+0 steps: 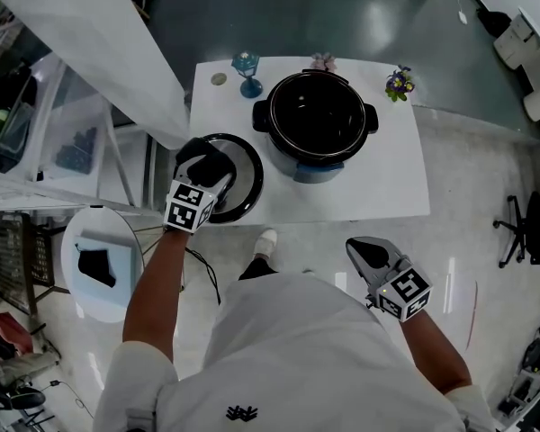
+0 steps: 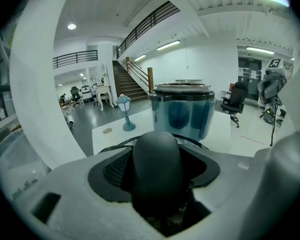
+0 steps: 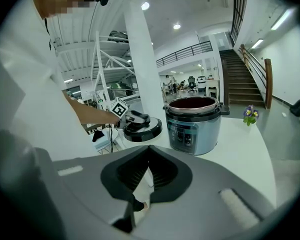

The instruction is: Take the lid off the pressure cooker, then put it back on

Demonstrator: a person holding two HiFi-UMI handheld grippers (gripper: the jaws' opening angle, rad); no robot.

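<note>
Black knob (image 2: 156, 166) of the lid (image 1: 245, 176) sits between the left gripper (image 1: 205, 164) jaws, which are clamped on it at a fairly wide opening. Left arm is stretched forward and the gripper is angled down onto the lid. Lid is at the left end of the white worktop (image 1: 378, 187), just beside the pressure cooker (image 1: 317, 120) and clear of it. Can't tell if the lid is resting on the worktop or just above it. Right arm is bent back by the torso. Right gripper (image 1: 367, 252) is over the floor, short of the worktop's near edge, jaw tips together with nothing between them. Cooker is uncovered, showing a dark inner pot (image 3: 196, 103); contents not readable. The left gripper view has the lid mostly hidden behind its own jaws, only the rim showing.
</note>
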